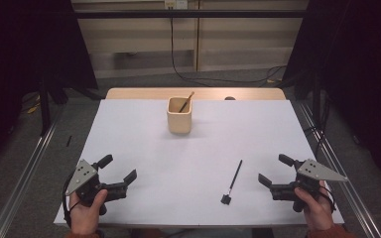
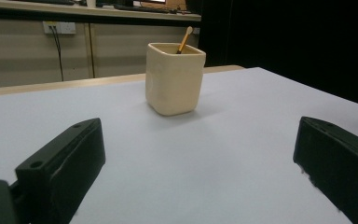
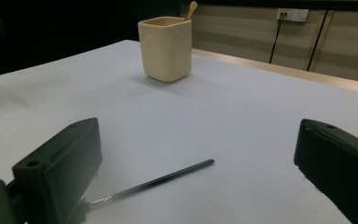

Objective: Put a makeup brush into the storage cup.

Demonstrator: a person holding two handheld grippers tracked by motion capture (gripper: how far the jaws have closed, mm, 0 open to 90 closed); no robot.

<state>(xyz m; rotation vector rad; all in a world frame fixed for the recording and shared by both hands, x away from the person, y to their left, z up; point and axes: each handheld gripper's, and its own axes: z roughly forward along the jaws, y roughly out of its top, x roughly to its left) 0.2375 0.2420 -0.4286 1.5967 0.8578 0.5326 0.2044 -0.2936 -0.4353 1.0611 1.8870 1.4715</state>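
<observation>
One brush sits in the cream square ceramic holder (image 1: 180, 115) already: a tan wooden-tipped brush handle (image 1: 186, 101) leans out of its rim, seen also in the left gripper view above the holder (image 2: 175, 78). So part of the tidying looks done, judging by how things lie.

Left to do: the thin black brush with a small dark head (image 1: 233, 181) lies flat on the white table sheet (image 1: 144, 148), near the front edge, right of centre, well apart from the holder. Its head points toward the person, its handle tip toward the holder. In the right gripper view the black brush (image 3: 154, 182) lies just in front of the jaws, running up-right from the lower left, its head end going under the left jaw's edge.

Left gripper (image 1: 119, 171): jaws spread wide, holding nothing, low at the front left of the table, aimed roughly at the holder. Right gripper (image 1: 274, 169): jaws spread wide too, empty, at the front right, near the black brush but not touching it.

My read: roughly halfway, if two brushes is the full set. The pick of the black brush has not begun; the right gripper is the closer one for it.
</observation>
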